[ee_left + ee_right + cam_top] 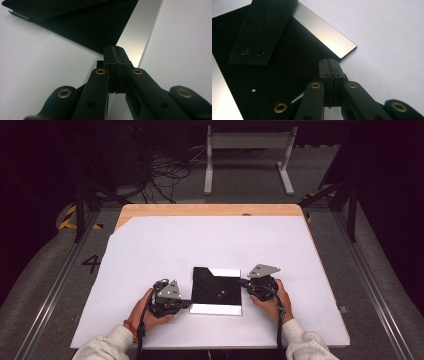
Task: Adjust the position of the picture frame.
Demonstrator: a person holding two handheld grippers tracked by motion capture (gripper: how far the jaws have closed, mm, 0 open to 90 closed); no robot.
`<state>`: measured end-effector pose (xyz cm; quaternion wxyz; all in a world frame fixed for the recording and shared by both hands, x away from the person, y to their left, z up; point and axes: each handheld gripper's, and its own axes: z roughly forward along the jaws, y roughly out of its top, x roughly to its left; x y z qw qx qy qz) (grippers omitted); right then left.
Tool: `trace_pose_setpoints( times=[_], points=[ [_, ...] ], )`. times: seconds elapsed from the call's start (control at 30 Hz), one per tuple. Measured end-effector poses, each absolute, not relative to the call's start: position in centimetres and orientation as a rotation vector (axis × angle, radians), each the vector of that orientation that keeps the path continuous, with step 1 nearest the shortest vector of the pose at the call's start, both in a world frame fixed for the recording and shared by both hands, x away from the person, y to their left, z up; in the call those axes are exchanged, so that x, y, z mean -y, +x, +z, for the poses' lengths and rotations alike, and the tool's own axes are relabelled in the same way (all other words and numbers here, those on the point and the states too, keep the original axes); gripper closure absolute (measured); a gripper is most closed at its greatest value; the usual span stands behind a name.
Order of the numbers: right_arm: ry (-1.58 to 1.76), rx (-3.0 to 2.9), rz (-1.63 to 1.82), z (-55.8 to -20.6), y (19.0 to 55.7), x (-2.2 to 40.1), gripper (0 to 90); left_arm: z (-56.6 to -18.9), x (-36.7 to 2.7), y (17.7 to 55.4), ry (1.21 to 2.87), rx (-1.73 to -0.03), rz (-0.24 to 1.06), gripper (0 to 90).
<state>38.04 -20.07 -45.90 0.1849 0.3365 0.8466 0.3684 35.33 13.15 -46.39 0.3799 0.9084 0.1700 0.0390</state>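
A flat silver plate (216, 309) lies on the white sheet near the front, mostly covered by a black cover (212, 287). My left gripper (189, 304) is shut, its tips at the plate's front left corner. In the left gripper view the left gripper (115, 48) meets the corner of the black cover (87, 27) and the silver plate (140, 37). My right gripper (240, 281) is shut at the plate's right edge. Ahead of the right gripper (328, 61) lie the black cover (287, 65), a black flap (259, 30) with two snaps, and a bare silver strip (324, 37). I see nothing pinched between either pair of jaws.
A white sheet (200, 240) covers most of the wooden table (210, 210). Beyond the far edge stand a white frame (247, 150) and loose cables (165, 175) on the floor. Dark stand legs flank the table on both sides.
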Motion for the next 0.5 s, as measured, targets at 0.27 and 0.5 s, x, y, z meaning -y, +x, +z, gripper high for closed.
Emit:
trace_pose_setpoints(
  times=[0.27, 0.5],
  points=[
    [0.952, -2.385, 1.041, -45.9, 38.0, 20.1, 90.0, -46.3, -13.2, 35.6, 2.323, -0.429, 0.134, 89.8],
    [0.944, -2.390, 1.044, -45.9, 37.9, 20.1, 90.0, -46.2, -13.3, 37.1, 2.288, -0.500, 0.180, 88.3]
  ],
)
